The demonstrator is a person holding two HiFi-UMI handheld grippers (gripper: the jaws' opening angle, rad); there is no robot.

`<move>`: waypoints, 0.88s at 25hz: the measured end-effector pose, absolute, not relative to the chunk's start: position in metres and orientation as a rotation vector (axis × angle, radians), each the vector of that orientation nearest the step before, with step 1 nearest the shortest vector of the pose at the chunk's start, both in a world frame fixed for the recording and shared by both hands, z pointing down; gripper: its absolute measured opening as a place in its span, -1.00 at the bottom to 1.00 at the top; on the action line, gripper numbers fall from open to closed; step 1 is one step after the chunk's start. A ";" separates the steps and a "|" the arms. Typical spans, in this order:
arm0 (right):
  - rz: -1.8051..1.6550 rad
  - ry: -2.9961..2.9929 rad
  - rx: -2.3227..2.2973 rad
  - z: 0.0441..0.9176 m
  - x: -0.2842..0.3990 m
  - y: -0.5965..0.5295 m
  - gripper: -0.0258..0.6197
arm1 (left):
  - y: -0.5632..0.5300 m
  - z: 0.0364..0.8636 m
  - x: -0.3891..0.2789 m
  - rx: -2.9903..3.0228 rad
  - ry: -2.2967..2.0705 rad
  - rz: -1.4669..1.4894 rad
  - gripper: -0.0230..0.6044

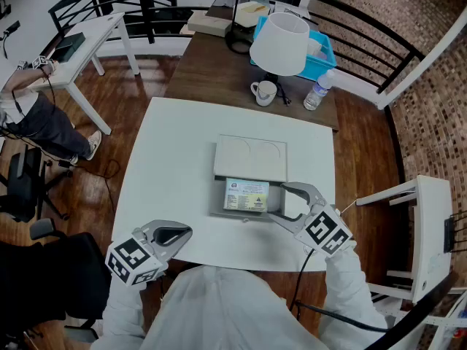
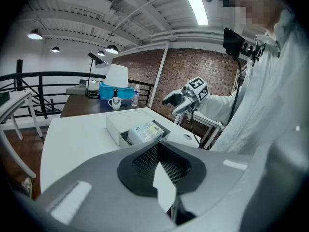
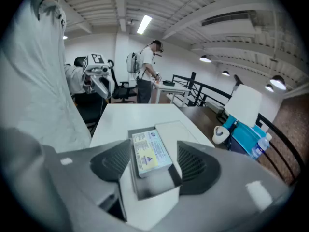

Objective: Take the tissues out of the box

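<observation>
My left gripper (image 1: pixel 175 233) hovers over the table's (image 1: pixel 168 166) near edge, jaws together and empty. My right gripper (image 1: pixel 278 201) reaches forward with jaws wide, just beside the open box (image 1: pixel 249 159), where the tissues (image 1: pixel 246 195) lie. Beyond stands a brown desk (image 1: pixel 211 71) with mug (image 1: pixel 264 91) and lamp (image 1: pixel 280 42)

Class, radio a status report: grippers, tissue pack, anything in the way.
Left gripper shut, at table edge. Right gripper open beside tissue pack. Pack in open box, uncovered.
</observation>
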State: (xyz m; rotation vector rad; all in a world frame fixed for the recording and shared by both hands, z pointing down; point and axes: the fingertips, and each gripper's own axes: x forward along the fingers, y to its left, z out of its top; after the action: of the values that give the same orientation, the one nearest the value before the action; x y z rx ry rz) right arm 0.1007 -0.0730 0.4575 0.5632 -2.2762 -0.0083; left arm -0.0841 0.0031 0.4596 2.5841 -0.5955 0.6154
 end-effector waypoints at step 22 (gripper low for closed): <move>-0.089 -1.859 0.064 0.591 0.046 -0.096 0.44 | -0.005 0.469 -0.097 2.544 -0.608 0.608 -0.88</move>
State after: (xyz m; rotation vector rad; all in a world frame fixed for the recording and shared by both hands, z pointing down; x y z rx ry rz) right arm 0.0455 -0.0962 0.5907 0.0644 -1.8586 -0.0886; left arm -0.0970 -0.0050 0.4689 2.5436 -0.6079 0.6085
